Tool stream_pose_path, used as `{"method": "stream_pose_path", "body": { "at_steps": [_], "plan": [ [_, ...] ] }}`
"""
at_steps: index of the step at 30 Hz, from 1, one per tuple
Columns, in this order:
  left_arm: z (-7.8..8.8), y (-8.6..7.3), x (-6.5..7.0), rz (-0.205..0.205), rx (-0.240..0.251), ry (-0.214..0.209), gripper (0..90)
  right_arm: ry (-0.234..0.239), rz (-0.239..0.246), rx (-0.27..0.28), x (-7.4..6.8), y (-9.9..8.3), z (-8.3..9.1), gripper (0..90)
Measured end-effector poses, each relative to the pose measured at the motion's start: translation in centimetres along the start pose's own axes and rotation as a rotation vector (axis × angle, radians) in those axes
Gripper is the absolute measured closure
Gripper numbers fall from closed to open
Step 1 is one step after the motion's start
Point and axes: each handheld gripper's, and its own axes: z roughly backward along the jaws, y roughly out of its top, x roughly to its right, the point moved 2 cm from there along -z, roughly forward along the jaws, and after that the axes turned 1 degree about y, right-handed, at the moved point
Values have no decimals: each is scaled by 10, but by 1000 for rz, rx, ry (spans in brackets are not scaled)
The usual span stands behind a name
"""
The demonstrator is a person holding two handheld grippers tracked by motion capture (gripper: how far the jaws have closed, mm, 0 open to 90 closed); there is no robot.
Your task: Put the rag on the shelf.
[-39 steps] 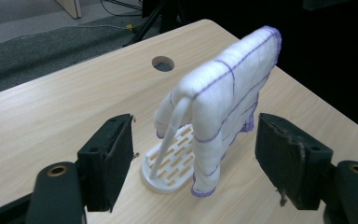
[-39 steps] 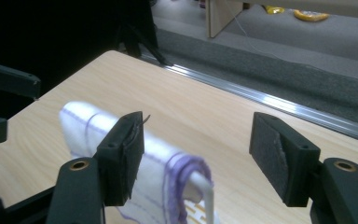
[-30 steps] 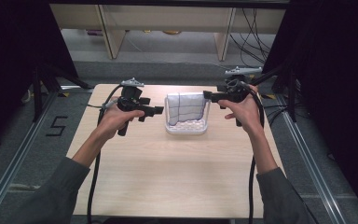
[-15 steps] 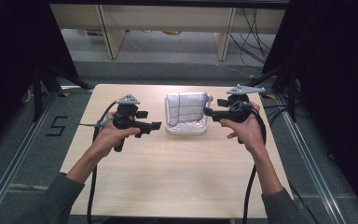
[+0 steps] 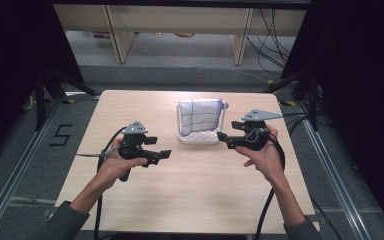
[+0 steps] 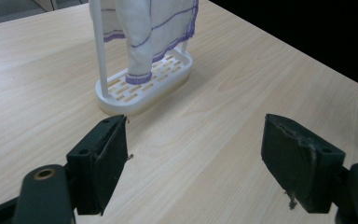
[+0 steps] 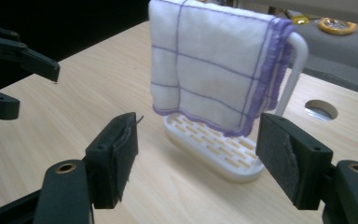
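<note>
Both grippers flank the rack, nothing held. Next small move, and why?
Probably ease the right gripper forward until its fingers straddle the cloth's lower edge, then close. Its fingers stand open and empty, the cloth hangs draped over the rack just ahead of them, and the left gripper sits farther off.

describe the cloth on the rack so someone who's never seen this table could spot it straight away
On the far middle of the light wooden table stands a small white slotted rack. Draped over its rail hangs the cloth: white, folded, crossed by thin purple lines with a purple stitched edge, the only fabric there.
</note>
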Motion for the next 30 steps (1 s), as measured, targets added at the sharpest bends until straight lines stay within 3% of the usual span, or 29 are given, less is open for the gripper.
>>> {"method": "stream_pose_path", "body": {
  "at_steps": [1, 2, 4, 9, 10, 11, 12, 13, 14, 20, 30],
  "plan": [
    [-1, -3, 1, -6, -5, -2, 217, 0, -10, -9, -2, -2, 1, 302],
    [-2, -6, 2, -6, -4, -6, 215, 0, 17, -6, -1, -5, 1, 302],
    [-4, -12, 5, -11, -8, 0, 213, 22, -13, -27, -6, -12, 0, 302],
    [-6, -21, 13, -34, -30, 0, 206, 39, -2, -38, -8, -26, -6, 302],
    [-5, -22, 14, -41, -35, -1, 206, 42, -19, -54, -11, -28, -6, 302],
    [-5, -24, 15, -48, -30, 0, 205, 44, 9, -48, -9, -30, -7, 302],
    [-5, -25, 16, -53, -31, -1, 205, 40, -12, -56, -12, -32, -8, 302],
    [-4, -27, 17, -61, -33, -4, 205, 39, 13, -50, -11, -33, -10, 302],
    [-4, -30, 17, -63, -34, -13, 205, 43, -10, -58, -14, -35, -11, 302],
    [1, -47, 18, -57, -54, -7, 206, 45, 10, -77, -18, -42, -15, 302],
    [17, -71, 22, -38, -30, -9, 209, 63, 8, -114, -32, -60, -18, 302]
  ]
}}
